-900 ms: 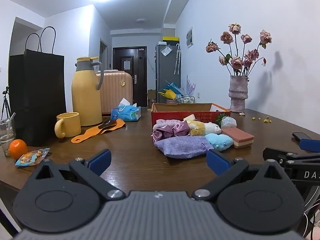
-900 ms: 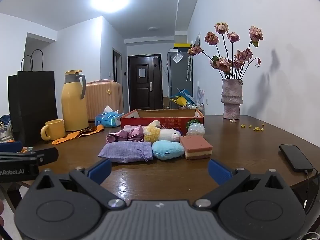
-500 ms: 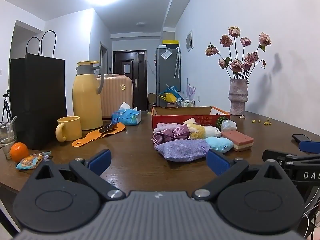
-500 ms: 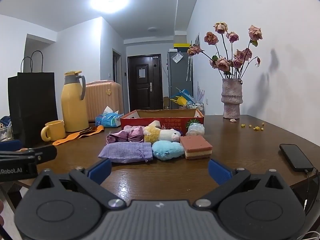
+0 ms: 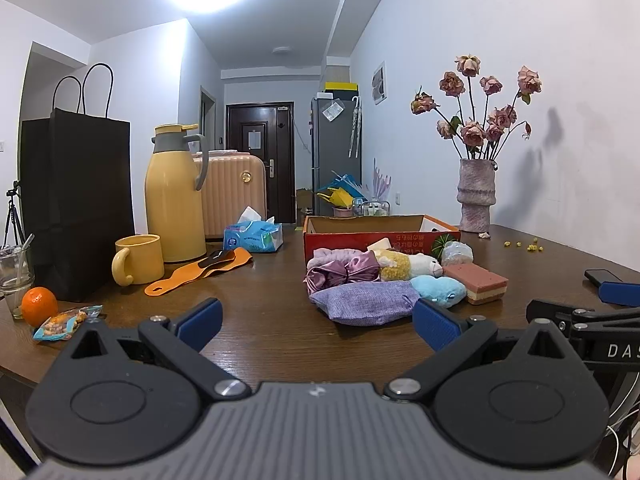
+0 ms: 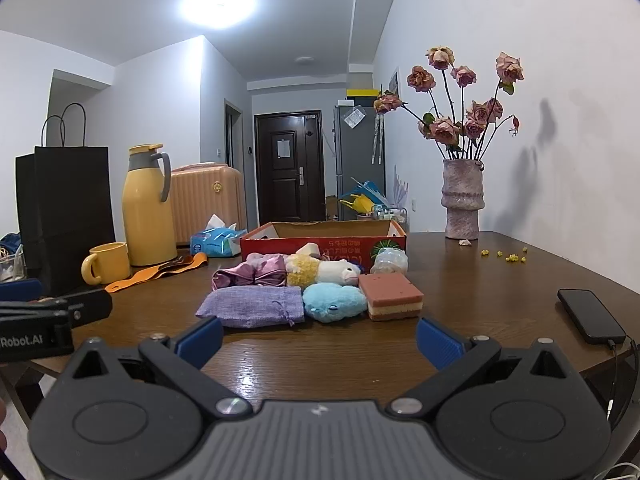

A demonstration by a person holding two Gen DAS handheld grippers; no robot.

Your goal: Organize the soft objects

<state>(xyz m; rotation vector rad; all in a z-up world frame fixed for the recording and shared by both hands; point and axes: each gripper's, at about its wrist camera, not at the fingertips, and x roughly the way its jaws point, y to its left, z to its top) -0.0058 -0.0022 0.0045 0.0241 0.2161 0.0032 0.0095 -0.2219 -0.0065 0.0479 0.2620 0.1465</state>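
While the soft things lie bunched on the brown table (image 6: 460,280), they all sit just in front of the red cardboard box (image 6: 324,242), which serves as the anchor for everything else. Touching the box's front wall are a shiny purple satin bow (image 6: 250,274), a cream and yellow plush animal (image 6: 322,271) lying on its side, and a small clear bag (image 6: 389,261). Nearer than those, further from the box, a lilac fabric pouch (image 6: 252,306), a light blue plush (image 6: 334,303) and a pink layered sponge (image 6: 390,295) lie side by side, each touching its neighbour. Left of the box stand a blue tissue pack (image 6: 216,242), a yellow thermos jug (image 6: 146,204), a yellow mug (image 6: 106,262) and a black paper bag (image 6: 66,216), with an orange strap (image 6: 160,270) flat on the wood. Right of the box are a vase of dried roses (image 6: 462,200) and, closer in, a black phone (image 6: 590,316). Both tools hang short of the pile, well apart from the box: the left gripper (image 5: 316,320) has its blue fingers spread wide around nothing, and the right gripper (image 6: 318,336) is likewise spread and empty.
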